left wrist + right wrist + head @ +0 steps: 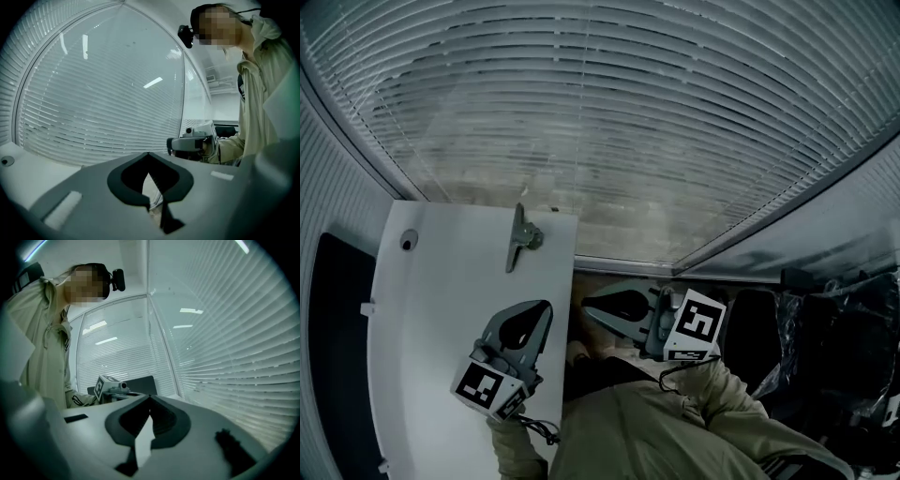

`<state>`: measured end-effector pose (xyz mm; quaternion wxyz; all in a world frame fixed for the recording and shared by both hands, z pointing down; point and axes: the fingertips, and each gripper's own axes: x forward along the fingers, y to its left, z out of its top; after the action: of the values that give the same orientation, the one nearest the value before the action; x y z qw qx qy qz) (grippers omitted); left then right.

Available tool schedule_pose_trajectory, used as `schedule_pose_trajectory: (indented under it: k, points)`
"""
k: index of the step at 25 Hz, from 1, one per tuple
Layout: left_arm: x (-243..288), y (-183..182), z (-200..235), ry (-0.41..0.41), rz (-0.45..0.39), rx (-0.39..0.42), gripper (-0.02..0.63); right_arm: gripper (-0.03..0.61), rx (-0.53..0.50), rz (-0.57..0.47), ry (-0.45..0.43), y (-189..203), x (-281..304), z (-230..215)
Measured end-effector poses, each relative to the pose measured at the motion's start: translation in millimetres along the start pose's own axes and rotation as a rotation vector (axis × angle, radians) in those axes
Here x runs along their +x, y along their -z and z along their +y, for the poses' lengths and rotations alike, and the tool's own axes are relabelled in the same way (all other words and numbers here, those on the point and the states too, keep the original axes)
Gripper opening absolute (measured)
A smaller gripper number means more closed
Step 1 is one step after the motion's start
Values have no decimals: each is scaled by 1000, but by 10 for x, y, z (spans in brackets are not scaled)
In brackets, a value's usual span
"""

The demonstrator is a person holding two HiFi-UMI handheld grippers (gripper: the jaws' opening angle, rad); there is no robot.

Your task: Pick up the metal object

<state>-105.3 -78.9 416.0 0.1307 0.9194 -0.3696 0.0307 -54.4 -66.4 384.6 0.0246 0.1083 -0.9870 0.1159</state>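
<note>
Head view: the metal object (520, 239), a slim lever-shaped piece, lies flat on the far part of the white table (441, 309), not far from the table's right edge and well apart from both tools. A small round fitting (409, 241) sits to its left, near the far left corner. The left gripper (546, 307) hovers over the near right part of the table with its jaws together and nothing between them. The right gripper (589, 307) is off the table to the right, tips pointing left, likewise closed and empty. Left gripper view: the two jaws meet at the tip, and beyond them appear only the blinds (93, 93) and the right gripper; the object is not in sight, so this tool is judged not to be aimed at it. Right gripper view: the jaws meet at the tip, empty, facing the left gripper and the blinds. Likely failures: a descent with the jaws closed would push the thin object rather than straddle it, and a push to the right could slide it off the nearby edge. A low, flat piece on a smooth top may also slip from the pads, or be pinched at one end and swing. The two tools, held near each other, could collide.
</note>
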Motion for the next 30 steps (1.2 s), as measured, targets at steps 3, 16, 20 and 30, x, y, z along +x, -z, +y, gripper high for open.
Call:
schedule_pose_trajectory:
  k: [3,16,20,30]
  points:
    - [42,112,176,-51,31,-39,6,3,28,32,-24,87,94,-58]
    - [460,591,1280,-339,185,-87,49,3,110,83,-82,295,302,-510]
    - [694,844,1570,-377,251,-117,224,3,140,93,-85,373,305,-661]
    - [976,1320,2088,-510,388,-186,412,3,202,109,-96,587,466,-880]
